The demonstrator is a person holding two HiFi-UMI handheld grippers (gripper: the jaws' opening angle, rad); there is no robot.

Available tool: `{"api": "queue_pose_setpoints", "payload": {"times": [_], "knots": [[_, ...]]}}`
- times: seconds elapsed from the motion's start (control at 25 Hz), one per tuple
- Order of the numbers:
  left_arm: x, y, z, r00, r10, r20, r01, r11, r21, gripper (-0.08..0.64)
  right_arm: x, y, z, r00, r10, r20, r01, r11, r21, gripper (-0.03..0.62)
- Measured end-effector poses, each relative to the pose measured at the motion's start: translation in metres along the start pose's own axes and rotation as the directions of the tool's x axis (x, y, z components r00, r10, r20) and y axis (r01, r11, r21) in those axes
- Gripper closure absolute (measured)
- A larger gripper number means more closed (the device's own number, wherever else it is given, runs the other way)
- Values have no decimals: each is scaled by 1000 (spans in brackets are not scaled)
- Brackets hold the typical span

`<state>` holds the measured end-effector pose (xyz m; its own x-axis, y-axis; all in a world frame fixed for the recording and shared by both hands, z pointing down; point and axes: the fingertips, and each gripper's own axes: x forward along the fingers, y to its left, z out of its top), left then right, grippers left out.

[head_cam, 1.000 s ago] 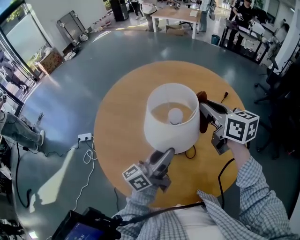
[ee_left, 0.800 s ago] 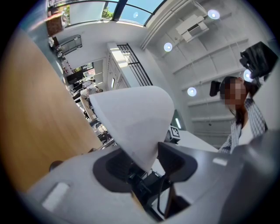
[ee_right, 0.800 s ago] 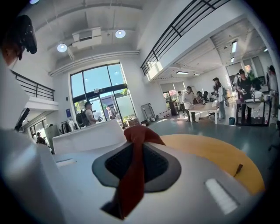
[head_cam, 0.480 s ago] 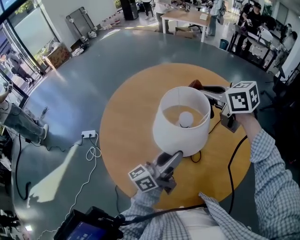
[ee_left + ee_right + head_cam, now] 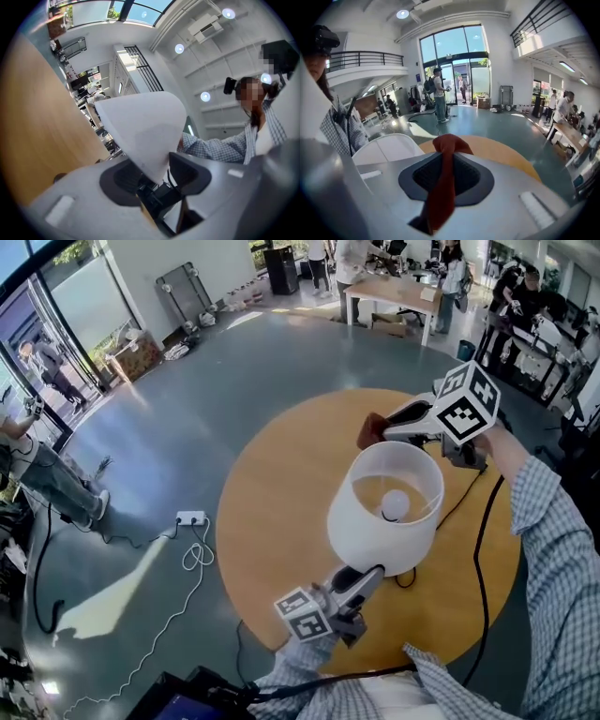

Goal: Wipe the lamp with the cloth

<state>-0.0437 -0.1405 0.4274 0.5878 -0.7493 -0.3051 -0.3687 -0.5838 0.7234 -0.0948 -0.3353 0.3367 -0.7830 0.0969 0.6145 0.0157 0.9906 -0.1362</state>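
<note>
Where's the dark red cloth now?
In the head view, the dark red cloth is pinched in the right hand-held gripper, upper right, beyond the far rim of the white lampshade.

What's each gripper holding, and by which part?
Left gripper: the lampshade, by its lower rim. Right gripper: the red cloth, pinched lengthwise, one end poking out.

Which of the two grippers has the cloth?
The right gripper, beyond the lampshade: a dark red cloth is pinched between its fingers. The left gripper clamps the lampshade's lower rim instead.
</note>
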Motion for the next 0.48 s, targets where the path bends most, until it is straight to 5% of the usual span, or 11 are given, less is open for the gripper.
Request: {"api": "queue_pose_setpoints", "payload": {"times": [0.24,0.48], "knots": [[-3,-2,2,1000,-5,-4,5,1000,-3,374,30,20,21,973,59,-225,-113,965,-238,522],[-1,2,2,1000,-9,-3,9,1000,-2,376,55,51,36,923,54,-381,-234,866,-443,522]]}}
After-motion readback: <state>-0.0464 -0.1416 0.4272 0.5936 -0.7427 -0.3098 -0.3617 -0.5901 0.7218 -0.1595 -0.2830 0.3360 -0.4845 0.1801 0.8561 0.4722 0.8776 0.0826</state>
